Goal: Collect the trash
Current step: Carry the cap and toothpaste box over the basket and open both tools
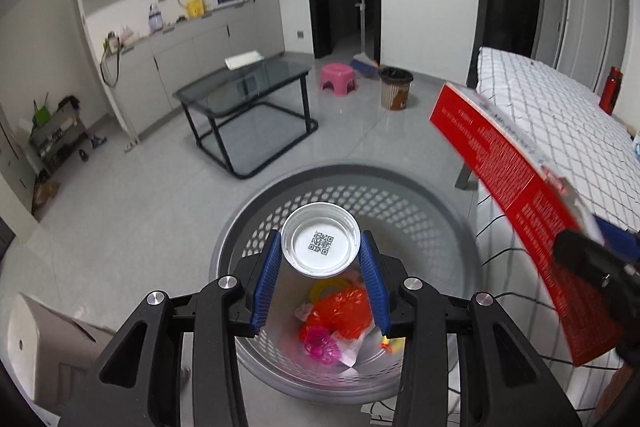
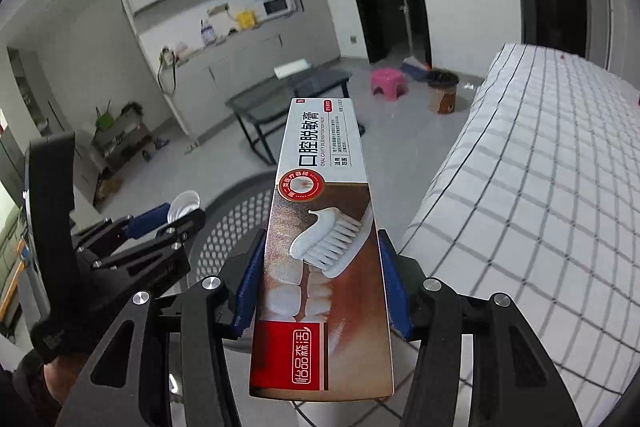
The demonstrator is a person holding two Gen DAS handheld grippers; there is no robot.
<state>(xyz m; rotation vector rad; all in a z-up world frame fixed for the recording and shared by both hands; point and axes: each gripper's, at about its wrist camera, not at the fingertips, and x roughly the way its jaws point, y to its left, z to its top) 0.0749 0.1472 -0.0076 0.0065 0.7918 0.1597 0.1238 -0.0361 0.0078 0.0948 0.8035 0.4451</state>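
Cardboard-light, crushable toothpaste box [image 2: 320, 247] sits clamped mid-length in the right gripper [image 2: 320, 267]; the left gripper [image 1: 320, 267] pinches a thin foil cup [image 1: 320, 244] by its rim above the perforated bin [image 1: 420, 211].

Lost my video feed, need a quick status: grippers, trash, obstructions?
Left hand-held gripper shut on foil cup, above gray basket. Right hand-held gripper shut on toothpaste box. Nothing blocking basket.

The cup [image 1: 320, 239] hangs over the basket [image 1: 240, 227] holding trash [image 1: 340, 315]; the box [image 1: 512, 211] is at right, beside the bed [image 1: 560, 123].
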